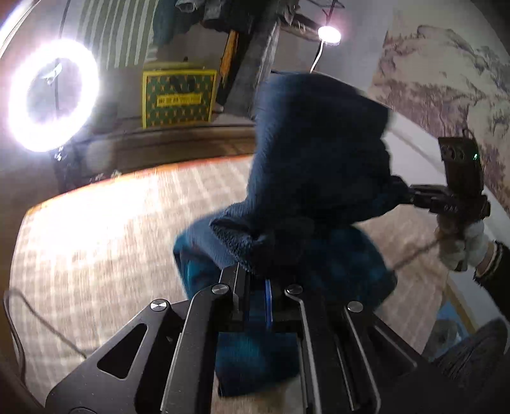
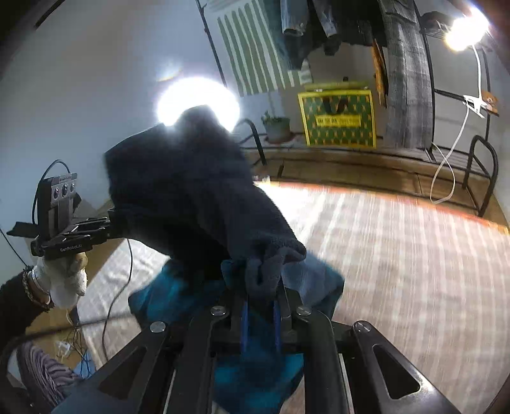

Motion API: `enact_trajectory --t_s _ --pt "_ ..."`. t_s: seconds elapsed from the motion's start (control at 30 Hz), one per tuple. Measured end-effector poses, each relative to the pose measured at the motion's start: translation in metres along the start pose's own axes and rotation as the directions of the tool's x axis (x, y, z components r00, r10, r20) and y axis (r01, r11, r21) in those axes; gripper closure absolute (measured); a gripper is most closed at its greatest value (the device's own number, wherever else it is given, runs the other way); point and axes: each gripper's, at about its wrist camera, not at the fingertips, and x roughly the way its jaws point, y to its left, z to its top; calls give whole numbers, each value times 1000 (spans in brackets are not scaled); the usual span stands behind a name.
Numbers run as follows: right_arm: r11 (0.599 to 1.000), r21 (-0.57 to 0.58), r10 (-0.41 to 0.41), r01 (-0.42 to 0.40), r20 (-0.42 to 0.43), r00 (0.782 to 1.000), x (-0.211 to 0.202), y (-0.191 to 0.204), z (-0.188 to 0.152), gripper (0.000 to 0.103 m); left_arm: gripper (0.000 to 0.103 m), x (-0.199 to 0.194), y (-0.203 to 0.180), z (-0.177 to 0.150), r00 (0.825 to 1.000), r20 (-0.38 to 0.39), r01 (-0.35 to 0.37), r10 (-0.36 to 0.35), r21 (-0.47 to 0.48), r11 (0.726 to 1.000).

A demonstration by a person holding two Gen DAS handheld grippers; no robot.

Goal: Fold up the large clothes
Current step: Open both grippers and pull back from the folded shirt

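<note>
Left gripper [image 1: 255,274]: jaws closed tight on one edge of the dark blue garment [image 1: 318,153], which bunches up right at the fingertips.
Right gripper [image 2: 261,286]: jaws nearly together, pinching another edge of the same garment; a thick fold of fabric sits between the blue finger pads [image 2: 244,321].
Garment: held up off the surface between the two grippers, slung across from one to the other, with a brighter teal part [image 1: 204,264] hanging below the grip points.
Hands: a white-gloved hand [image 1: 465,245] with a dark sleeve holds the right gripper's handle.
Bed surface [image 1: 95,239]: pale checked cover beneath the garment, blurred.
Beyond: a wooden floor edge, a green and yellow patterned box [image 2: 338,122], a glowing ring light [image 1: 52,95], hanging clothes [image 2: 299,28] and a small lamp [image 2: 465,28].
</note>
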Motion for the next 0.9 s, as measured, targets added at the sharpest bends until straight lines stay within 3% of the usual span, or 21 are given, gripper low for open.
enact_trajectory --t_s 0.17,0.27,0.37,0.43,0.63,0.8,0.9 --pt "999 -11 -33 33 -73 997 7 8 -37 93 99 0 -13 -42 998 -51 -39 42 56 998" --pt "993 -76 -102 92 -133 986 17 20 -58 92 98 4 -21 -61 992 -96 -72 82 103 992" --pt "992 -80 -113 102 -151 982 9 28 -63 80 97 -7 -25 -75 989 -112 -82 93 94 992" --pt "990 -94 -121 109 -127 984 -7 35 -60 69 92 -24 -30 -80 988 -107 -97 108 99 990" --pt "991 -84 -109 107 -21 994 -77 58 -59 68 91 -82 -32 -83 990 -62 -119 123 69 990" --pt "995 -44 -86 89 69 994 -137 74 -65 62 89 -145 -41 -79 993 14 -114 114 3 993" --pt "997 -29 -74 78 119 990 -174 85 -70 60 78 -176 -44 -71 994 50 -99 101 -37 994"
